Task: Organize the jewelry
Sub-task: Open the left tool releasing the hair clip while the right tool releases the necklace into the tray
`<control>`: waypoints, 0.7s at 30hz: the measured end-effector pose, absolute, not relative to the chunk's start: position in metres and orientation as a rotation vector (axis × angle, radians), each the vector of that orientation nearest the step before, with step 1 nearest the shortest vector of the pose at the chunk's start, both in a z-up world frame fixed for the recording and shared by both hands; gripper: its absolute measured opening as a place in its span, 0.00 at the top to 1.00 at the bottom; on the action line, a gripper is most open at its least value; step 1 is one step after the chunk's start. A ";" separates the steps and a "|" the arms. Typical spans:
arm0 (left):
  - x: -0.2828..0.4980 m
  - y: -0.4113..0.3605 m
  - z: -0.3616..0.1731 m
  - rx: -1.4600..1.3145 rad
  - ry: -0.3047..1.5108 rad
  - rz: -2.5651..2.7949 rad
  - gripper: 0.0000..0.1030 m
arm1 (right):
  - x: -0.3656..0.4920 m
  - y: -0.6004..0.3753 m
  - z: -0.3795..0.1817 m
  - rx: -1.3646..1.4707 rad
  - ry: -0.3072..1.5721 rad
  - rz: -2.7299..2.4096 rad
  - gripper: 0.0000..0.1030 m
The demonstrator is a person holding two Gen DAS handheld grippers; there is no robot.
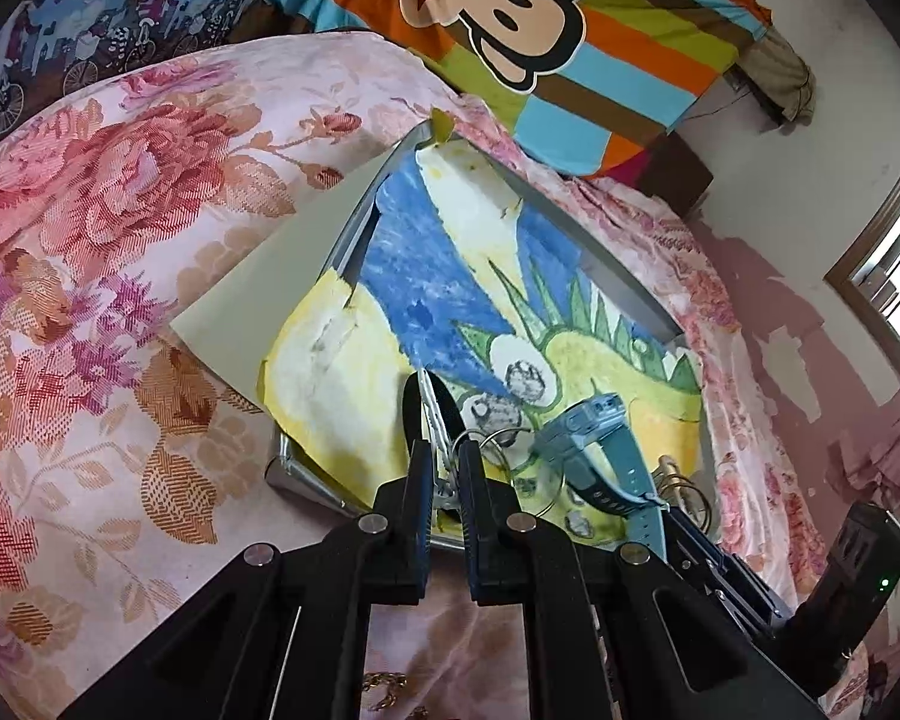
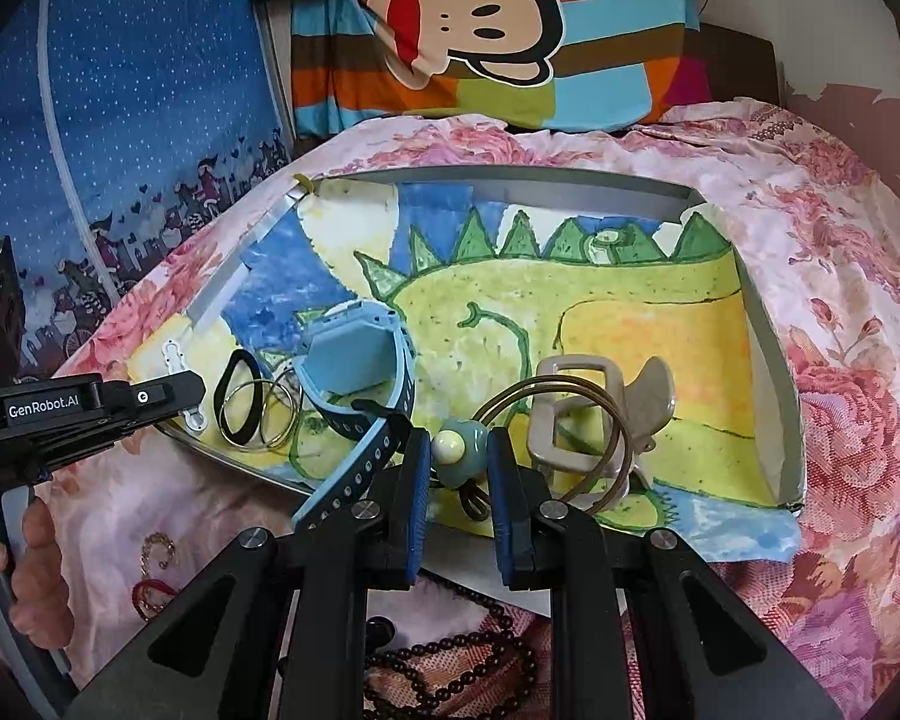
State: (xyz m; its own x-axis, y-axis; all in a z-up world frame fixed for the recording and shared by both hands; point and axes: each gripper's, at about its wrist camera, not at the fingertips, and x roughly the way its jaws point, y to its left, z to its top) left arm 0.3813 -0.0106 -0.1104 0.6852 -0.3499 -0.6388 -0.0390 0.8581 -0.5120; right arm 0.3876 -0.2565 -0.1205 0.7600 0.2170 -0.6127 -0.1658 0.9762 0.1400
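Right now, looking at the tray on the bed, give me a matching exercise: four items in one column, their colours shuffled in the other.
Items
1. watch
2. hair claw clip
3. bead bracelet
4. flat strip by the left claw

Colours
A. white
B. light blue
C. dark brown
D. beige

Pairs: 1-B, 2-D, 3-C, 4-A

Bright window daylight, fisheye-warped edges
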 end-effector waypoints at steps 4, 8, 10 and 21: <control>0.383 -0.015 -0.110 -0.498 0.811 -0.188 0.92 | 0.387 -0.258 -0.120 0.077 0.677 0.201 0.83; 0.385 -0.018 -0.111 -0.485 0.814 -0.197 0.92 | 0.387 -0.258 -0.120 0.072 0.675 0.200 0.83; 0.386 -0.020 -0.110 -0.474 0.823 -0.199 0.92 | 0.386 -0.258 -0.120 0.067 0.674 0.198 0.83; 0.372 -0.032 -0.088 -0.389 0.776 -0.186 0.29 | 0.372 -0.265 -0.106 0.043 0.649 0.152 0.81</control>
State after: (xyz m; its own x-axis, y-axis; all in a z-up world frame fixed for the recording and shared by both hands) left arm 0.3722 -0.0319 -0.0884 0.7017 -0.3043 -0.6442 0.0215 0.9128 -0.4079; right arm 0.3719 -0.2653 -0.1058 0.7860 0.1548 -0.5985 -0.1279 0.9879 0.0876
